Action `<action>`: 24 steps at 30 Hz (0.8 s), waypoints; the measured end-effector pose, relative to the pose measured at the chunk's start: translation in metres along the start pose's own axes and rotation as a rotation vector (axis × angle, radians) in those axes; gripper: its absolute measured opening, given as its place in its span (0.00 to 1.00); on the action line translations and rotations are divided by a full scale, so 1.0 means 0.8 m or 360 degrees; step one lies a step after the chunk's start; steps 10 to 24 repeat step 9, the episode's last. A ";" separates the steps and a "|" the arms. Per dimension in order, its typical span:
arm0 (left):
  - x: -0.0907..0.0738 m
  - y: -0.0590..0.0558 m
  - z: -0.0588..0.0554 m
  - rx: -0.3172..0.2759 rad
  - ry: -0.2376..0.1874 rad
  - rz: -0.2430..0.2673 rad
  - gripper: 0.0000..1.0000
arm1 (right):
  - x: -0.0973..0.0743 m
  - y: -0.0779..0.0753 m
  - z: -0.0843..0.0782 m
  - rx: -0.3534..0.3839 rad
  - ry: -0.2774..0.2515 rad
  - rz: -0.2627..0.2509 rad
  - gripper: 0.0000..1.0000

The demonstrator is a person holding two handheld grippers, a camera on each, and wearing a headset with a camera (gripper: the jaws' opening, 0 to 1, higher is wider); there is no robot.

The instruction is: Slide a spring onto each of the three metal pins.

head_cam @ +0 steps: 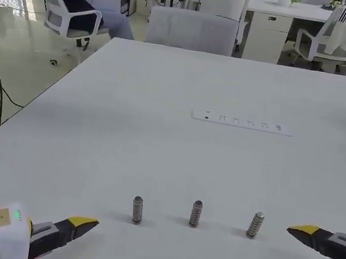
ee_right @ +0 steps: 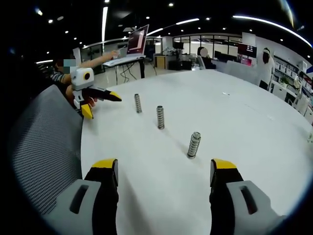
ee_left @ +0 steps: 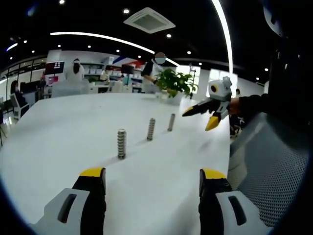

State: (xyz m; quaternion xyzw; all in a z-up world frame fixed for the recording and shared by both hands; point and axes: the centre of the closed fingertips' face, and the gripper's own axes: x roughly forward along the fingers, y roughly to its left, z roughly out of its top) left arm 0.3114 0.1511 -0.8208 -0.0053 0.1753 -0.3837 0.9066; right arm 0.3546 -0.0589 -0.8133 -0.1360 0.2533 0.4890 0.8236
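your left gripper (ee_left: 152, 174) and right gripper (ee_right: 164, 164) gape wide, holding nothing; three spring-covered pins (head_cam: 195, 214) stand ahead of your fingers (ee_left: 93, 172); power strip (head_cam: 242, 122) markings too small to read

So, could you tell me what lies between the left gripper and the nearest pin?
Bare table separates left gripper from nearest pin, as the left gripper view shows.

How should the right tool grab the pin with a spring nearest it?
Probably pinch the nearest spring-covered pin around its middle, coming level from the right tool's side. It stands upright and slim, so the open jaws can straddle it; the middle pin stands apart.
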 end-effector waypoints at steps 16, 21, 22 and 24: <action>0.000 0.000 0.001 -0.0001 -0.0001 0.0004 0.76 | 0.000 0.001 0.000 -0.0006 0.0006 -0.0001 0.76; 0.000 0.000 0.001 -0.0001 -0.0001 0.0004 0.76 | 0.000 0.001 0.000 -0.0006 0.0006 -0.0001 0.76; 0.000 0.000 0.001 -0.0001 -0.0001 0.0004 0.76 | 0.000 0.001 0.000 -0.0006 0.0006 -0.0001 0.76; 0.000 0.000 0.001 -0.0001 -0.0001 0.0004 0.76 | 0.000 0.001 0.000 -0.0006 0.0006 -0.0001 0.76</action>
